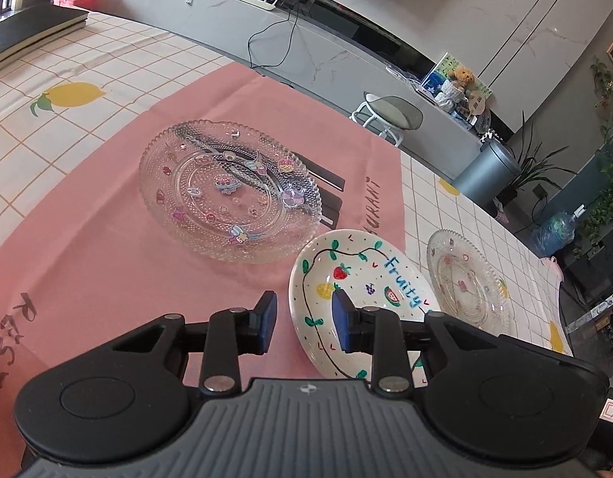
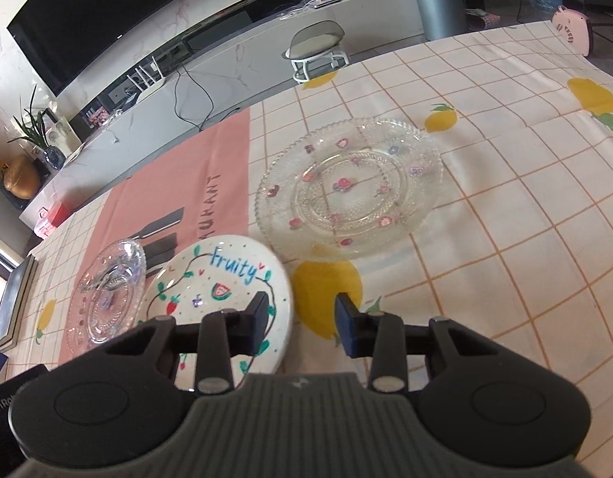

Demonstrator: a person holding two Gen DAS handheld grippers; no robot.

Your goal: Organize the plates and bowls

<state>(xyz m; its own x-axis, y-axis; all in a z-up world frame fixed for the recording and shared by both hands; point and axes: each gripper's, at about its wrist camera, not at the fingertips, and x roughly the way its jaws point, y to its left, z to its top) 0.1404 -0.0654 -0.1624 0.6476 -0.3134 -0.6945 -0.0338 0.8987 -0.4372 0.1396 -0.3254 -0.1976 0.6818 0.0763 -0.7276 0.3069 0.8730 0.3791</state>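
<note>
Glass plates sitting either side of white bowl (image 1: 362, 279): one glass plate (image 1: 230, 191) on pink mat (image 1: 87, 239), other glass plate (image 2: 348, 187) on checked cloth (image 2: 525, 219). Bowl, painted with fruit and word "fruity", straddling mat edge between them. Your left gripper (image 1: 304, 320) hovering at bowl's left rim, fingers partly spread, pinching nothing. Your right gripper (image 2: 300, 322) hanging at bowl's right rim, fingers likewise apart, holding nothing.
</note>
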